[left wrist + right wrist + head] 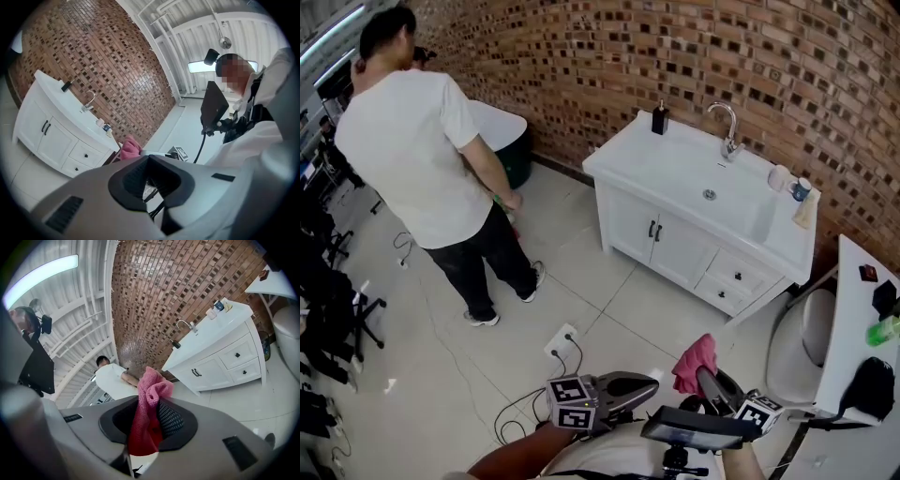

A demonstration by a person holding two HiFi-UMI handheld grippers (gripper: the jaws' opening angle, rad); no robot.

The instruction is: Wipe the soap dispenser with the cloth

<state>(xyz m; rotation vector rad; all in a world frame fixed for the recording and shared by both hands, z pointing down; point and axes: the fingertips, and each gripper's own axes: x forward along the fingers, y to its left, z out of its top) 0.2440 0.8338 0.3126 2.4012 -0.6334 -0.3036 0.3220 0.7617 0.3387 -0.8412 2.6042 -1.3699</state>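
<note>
Against the brick wall [581, 56], the soap dispenser [659, 118] is seen upright at the white table's [670, 169] back corner, well apart from both grippers. The pink cloth [696, 362] is clamped in the right gripper's [707, 377] jaws; the left gripper's [647, 384] jaws are closed on nothing.

Dark pump soap dispenser [660, 117] stands upright at the back left corner of the white vanity [675, 173]. Crumpled pink cloth [149, 399] pokes upward, pinched in the right gripper [150, 420].

white vanity [675, 234], faucet [727, 127], toilet [802, 347]
</note>
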